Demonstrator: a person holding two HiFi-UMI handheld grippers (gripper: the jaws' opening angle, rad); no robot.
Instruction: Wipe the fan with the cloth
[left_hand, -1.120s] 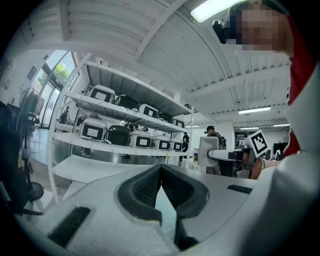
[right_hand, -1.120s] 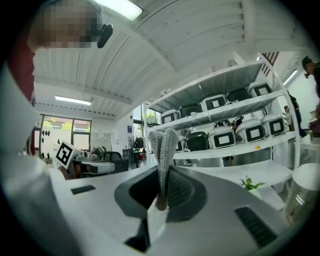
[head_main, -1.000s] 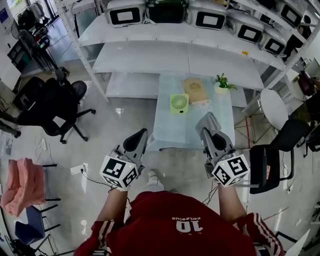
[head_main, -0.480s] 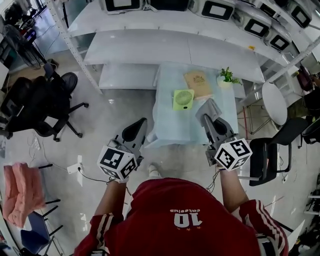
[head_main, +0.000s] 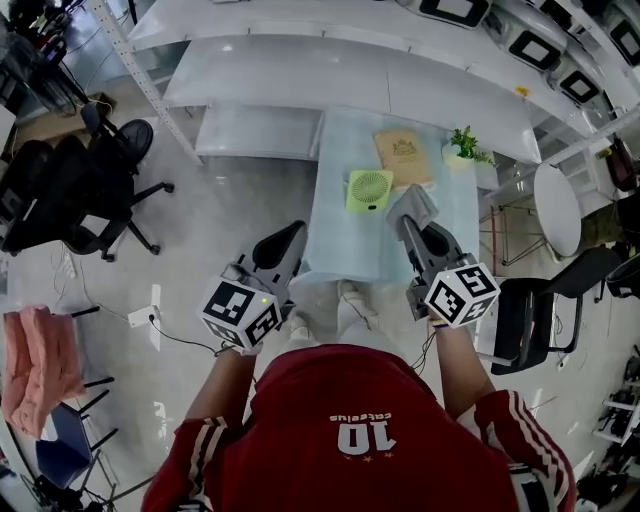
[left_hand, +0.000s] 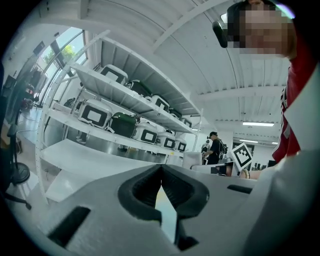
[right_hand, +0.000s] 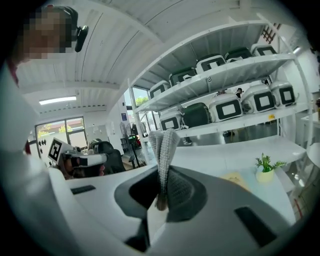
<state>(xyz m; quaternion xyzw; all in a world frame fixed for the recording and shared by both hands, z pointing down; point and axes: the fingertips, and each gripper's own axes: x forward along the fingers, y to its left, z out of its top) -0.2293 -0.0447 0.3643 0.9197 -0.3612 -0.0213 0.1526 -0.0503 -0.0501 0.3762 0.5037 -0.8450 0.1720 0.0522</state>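
A person in a red jersey (head_main: 350, 420) stands at a pale blue table (head_main: 340, 250), a gripper in each hand. The right gripper (right_hand: 162, 172) clamps a folded grey knitted cloth (right_hand: 164, 145), near the small green square fan (head_main: 369, 190) on the tabletop. The left gripper (head_main: 292, 235), pinched closed on nothing, hangs beside the table's left edge.

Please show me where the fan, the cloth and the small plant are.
fan (head_main: 369, 190), head view, middle of its green grille.
cloth (right_hand: 164, 152), right gripper view, the upright grey fold.
plant (right_hand: 265, 163), right gripper view, its green leaves.
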